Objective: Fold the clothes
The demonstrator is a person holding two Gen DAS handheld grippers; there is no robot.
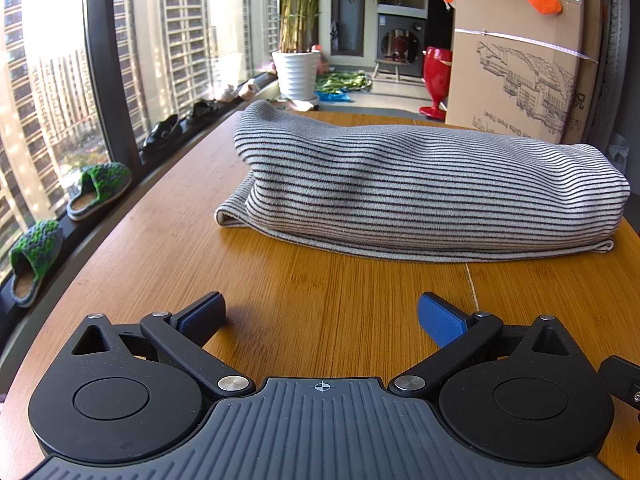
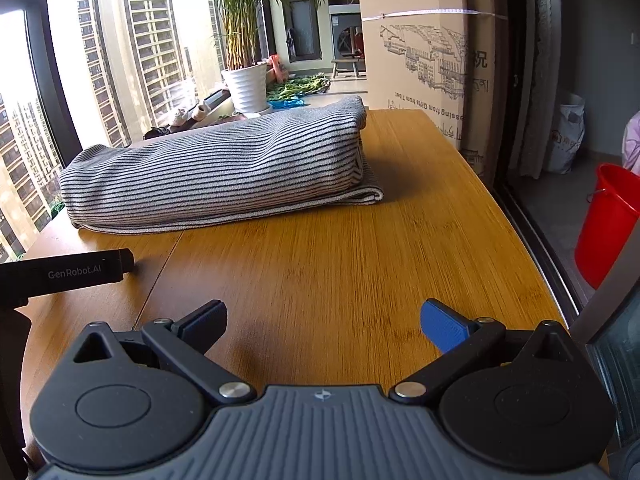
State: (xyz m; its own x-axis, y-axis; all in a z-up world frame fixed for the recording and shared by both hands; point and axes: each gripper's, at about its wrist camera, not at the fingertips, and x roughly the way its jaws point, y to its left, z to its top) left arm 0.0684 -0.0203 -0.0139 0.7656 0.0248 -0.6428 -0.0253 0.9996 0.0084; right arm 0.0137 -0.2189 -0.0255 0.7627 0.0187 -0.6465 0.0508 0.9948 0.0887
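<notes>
A grey garment with thin dark stripes [image 1: 420,192] lies folded into a thick bundle on the wooden table [image 1: 280,280], across its far half. The right wrist view shows the same striped garment [image 2: 216,172] ahead and to the left. My left gripper [image 1: 322,316] stands open low over the bare table, a short way in front of the bundle, with nothing between its blue pads. My right gripper [image 2: 324,318] is also open and empty, nearer the table's right side. The body of the left gripper [image 2: 64,274] shows at the left edge of the right wrist view.
A tall cardboard box [image 1: 520,60] stands behind the table's far right corner. A window with a sill holding slippers [image 1: 100,190] and shoes runs along the left. A potted palm [image 1: 296,72] stands beyond. A red bucket [image 2: 608,224] sits on the floor to the right.
</notes>
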